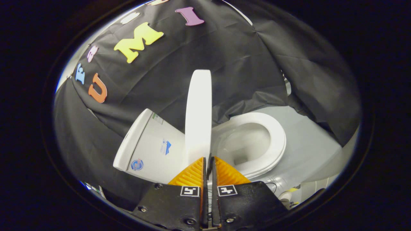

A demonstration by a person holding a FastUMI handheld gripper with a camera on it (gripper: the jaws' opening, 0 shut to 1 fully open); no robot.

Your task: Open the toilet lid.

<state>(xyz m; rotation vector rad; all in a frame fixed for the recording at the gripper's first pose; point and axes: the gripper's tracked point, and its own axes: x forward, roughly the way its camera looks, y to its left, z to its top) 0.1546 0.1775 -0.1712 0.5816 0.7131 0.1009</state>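
While the black cloth wall is seen draped across the whole background, a pale grey floor is shown spreading out beneath it on the bowl's side. A white toilet is set against that cloth, and the scene is viewed at a strong tilt. Its cistern is seen on one side of the raised lid, with small stickers on its face, one blue and round near its lower corner. The toilet lid is presented edge-on as a tall, narrow white slab, lifted well clear of the seat and standing close to upright between cistern and bowl. On its other side the oval seat is laid flat on the rim, and the open bowl is exposed inside it. The gripper is seen just below the lid's lower end, its jaws brought almost fully together with only a thin slit left between them. The lid's edge is met right at their tips; whether it is actually pinched there cannot be told.
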